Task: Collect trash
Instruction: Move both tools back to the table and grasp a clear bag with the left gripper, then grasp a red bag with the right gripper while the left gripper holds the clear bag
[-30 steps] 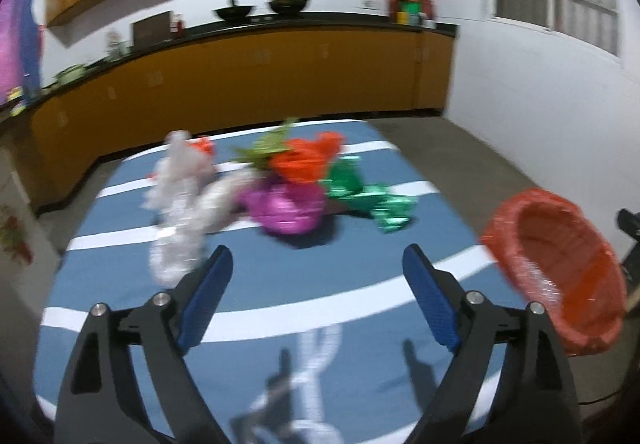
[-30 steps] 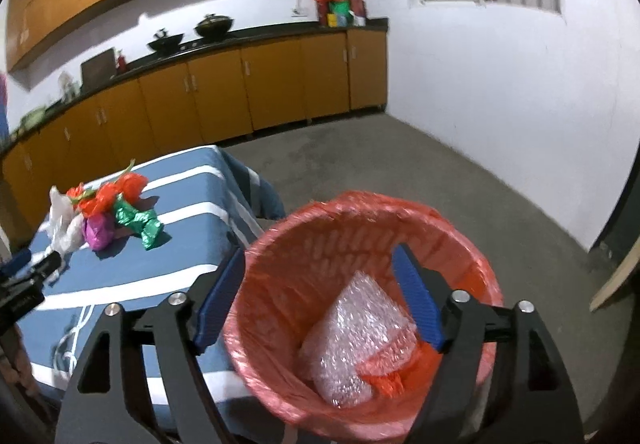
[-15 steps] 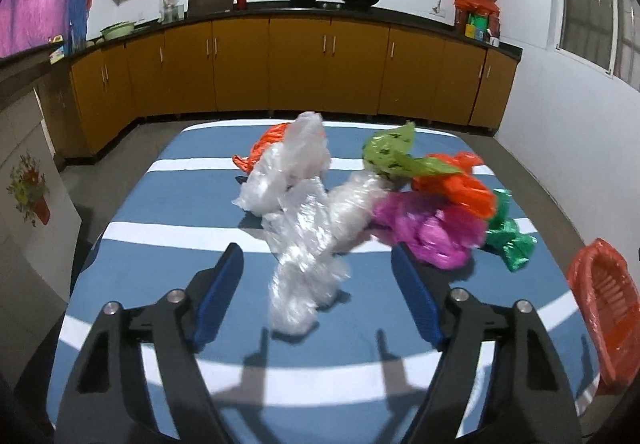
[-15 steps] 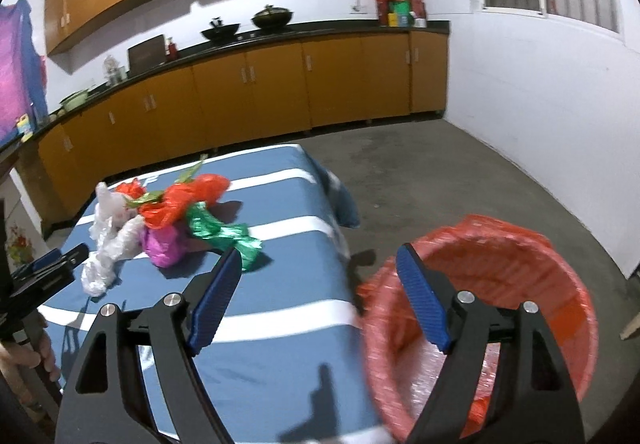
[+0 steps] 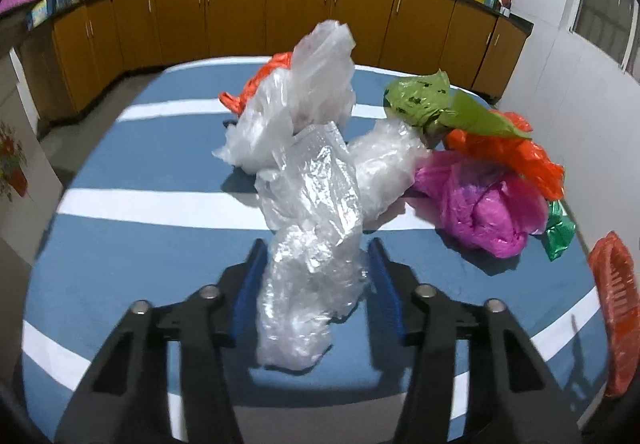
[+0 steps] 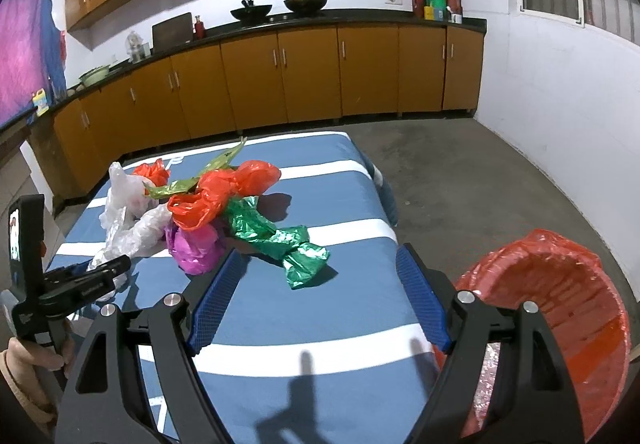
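A heap of plastic bags lies on the blue striped table [image 5: 132, 244]. A crumpled clear bag [image 5: 312, 244] sits between the fingers of my left gripper [image 5: 316, 276], whose jaws have narrowed around it and touch its sides. Behind it lie a white bag [image 5: 304, 91], a green bag [image 5: 424, 103], an orange bag [image 5: 516, 159] and a magenta bag [image 5: 484, 211]. My right gripper [image 6: 316, 296] is open and empty above the table's near part. A shiny green bag [image 6: 280, 240] lies just ahead of it. The red bin [image 6: 560, 324] stands to its right.
The bin stands beside the table's right edge and holds bubble wrap [image 6: 488, 376]. Orange cabinets [image 6: 320, 75] run along the back wall. Bare concrete floor [image 6: 480, 179] lies right of the table. My left gripper also shows at the left of the right wrist view [image 6: 116, 268].
My left gripper has moved forward onto the clear bag and its jaws have narrowed around it. My right gripper has swung left, away from the bin and over the table.
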Demonstrator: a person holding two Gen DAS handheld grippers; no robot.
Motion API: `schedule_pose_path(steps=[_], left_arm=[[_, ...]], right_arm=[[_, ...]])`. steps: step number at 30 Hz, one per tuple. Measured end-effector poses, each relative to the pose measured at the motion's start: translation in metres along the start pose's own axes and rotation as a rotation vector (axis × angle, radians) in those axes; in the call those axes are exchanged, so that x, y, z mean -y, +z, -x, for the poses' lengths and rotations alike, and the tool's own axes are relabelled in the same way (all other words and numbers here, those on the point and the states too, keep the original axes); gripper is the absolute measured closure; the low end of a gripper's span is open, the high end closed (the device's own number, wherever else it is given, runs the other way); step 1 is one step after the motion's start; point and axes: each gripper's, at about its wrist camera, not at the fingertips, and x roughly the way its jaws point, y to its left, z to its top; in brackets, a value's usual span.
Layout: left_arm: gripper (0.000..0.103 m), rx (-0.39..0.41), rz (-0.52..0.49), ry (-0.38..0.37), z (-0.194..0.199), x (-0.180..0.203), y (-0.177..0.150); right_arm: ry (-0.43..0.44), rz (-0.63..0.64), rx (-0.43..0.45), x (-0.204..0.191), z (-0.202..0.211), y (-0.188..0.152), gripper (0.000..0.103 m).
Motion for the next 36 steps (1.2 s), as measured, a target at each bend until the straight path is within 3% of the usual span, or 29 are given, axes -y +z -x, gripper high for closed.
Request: schedule_pose_path(steps=[5, 12, 19, 30, 36], left_arm=[[0.075, -0.003, 0.003, -0.034, 0.001, -0.007, -0.001], [0.076, 0.029, 0.008, -0.053, 0.022, -0.017, -0.007], [0.075, 0.08, 0.009, -0.047, 0.049, -0.029, -0.013], [0.075, 0.083, 0.031, -0.036, 0.057, -0.039, -0.016], [0.075, 0.081, 0.037, -0.032, 0.056, -0.041, -0.018]], right_arm=[[0.018, 0.004, -0.017, -0.008, -0.013, 0.0, 0.024], [0.076, 0.009, -0.029, -0.021, -0.026, 0.004, 0.026], [0.158, 0.022, -0.038, -0.047, -0.045, 0.017, 0.047], [0.21, -0.003, -0.126, -0.067, -0.091, 0.031, 0.058], [0.25, 0.01, -0.172, -0.072, -0.096, 0.023, 0.084]])
